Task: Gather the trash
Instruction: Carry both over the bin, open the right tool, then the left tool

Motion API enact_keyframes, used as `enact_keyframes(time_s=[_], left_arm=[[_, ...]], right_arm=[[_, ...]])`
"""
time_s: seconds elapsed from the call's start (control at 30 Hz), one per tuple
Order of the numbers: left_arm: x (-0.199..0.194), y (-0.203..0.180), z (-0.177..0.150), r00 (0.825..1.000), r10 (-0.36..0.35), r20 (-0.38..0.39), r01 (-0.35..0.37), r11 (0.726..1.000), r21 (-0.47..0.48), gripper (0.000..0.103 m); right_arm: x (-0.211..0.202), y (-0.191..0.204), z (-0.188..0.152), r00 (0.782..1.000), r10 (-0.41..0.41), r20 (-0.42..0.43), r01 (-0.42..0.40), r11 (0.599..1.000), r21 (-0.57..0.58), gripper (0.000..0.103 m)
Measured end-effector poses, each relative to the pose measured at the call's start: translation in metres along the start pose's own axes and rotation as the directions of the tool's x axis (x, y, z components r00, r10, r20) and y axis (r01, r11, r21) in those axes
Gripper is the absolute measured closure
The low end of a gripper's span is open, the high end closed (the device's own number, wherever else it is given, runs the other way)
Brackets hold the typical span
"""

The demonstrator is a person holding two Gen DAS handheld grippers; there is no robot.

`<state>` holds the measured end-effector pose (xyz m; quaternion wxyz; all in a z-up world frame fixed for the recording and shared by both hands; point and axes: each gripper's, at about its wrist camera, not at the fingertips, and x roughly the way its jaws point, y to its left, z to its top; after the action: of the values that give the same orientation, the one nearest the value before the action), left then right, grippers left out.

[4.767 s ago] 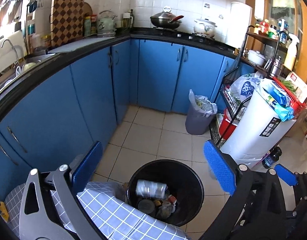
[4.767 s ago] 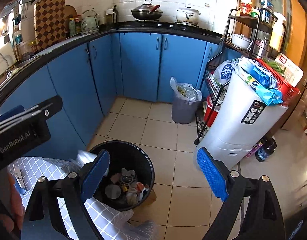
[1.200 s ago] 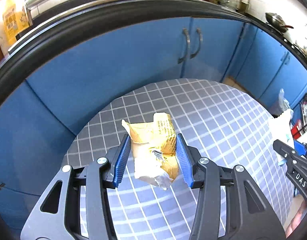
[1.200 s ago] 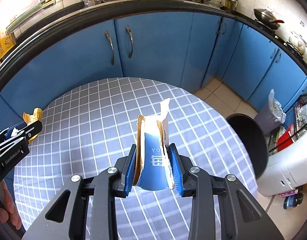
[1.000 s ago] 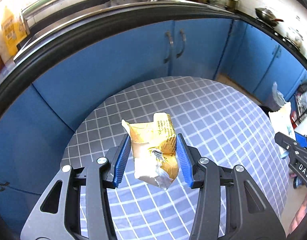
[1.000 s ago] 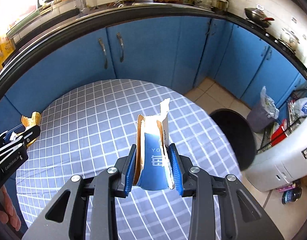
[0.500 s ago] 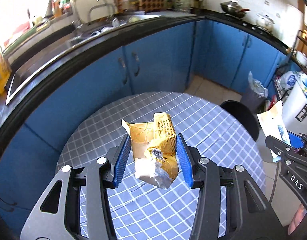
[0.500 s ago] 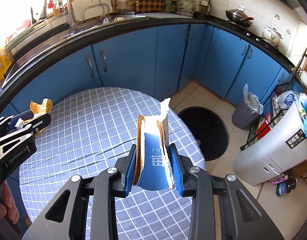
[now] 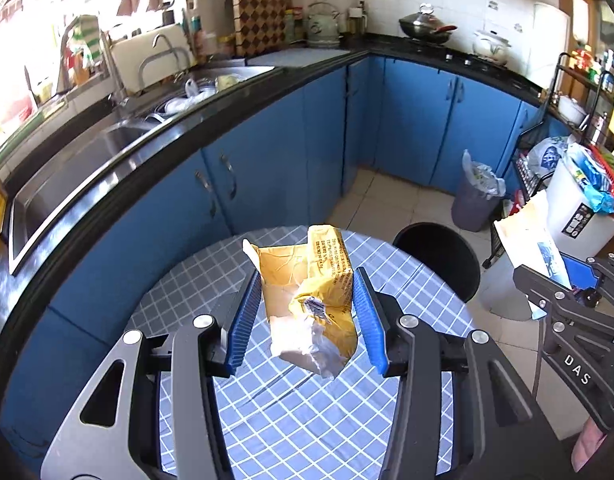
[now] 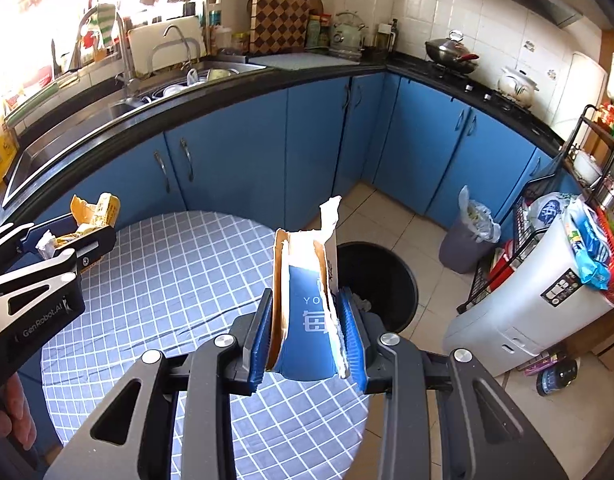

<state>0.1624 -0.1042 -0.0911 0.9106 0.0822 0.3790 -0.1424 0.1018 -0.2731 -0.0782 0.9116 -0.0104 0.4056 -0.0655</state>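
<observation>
Since a second ago both views have swung from the cabinets toward the floor, so the carry to the bin is under way. At centre frame, the left gripper (image 9: 307,316) stays clenched on the yellow wrapper (image 9: 311,296); the right gripper (image 10: 307,338) grips the torn blue carton (image 10: 307,312). Right of centre, the black bin (image 9: 437,258) beside the checked table (image 9: 291,412) shows a dark interior; farther right, the grey bin (image 10: 465,248) holds a stuffed bag.

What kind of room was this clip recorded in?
A home kitchen, by the look of it: a steel sink set in a black counter over blue cabinets, a wok on the stove, and a round checked table beside a black bin.
</observation>
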Motion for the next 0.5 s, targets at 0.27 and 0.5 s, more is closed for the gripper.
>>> enact_keyframes(time_s=[0.27, 0.5], left_arm=[[0.006, -0.012, 0.016, 0.999, -0.036, 0.009, 0.036, 0.999, 0.028, 0.055], [0.024, -0.020, 0.029, 0.998, -0.061, -0.005, 0.061, 0.997, 0.048, 0.055]], right_arm=[[0.004, -0.015, 0.013, 1.000, -0.030, -0.001, 0.030, 0.999, 0.037, 0.071], [0.015, -0.029, 0.027, 0.998, -0.057, 0.000, 0.057, 0.996, 0.071, 0.071]])
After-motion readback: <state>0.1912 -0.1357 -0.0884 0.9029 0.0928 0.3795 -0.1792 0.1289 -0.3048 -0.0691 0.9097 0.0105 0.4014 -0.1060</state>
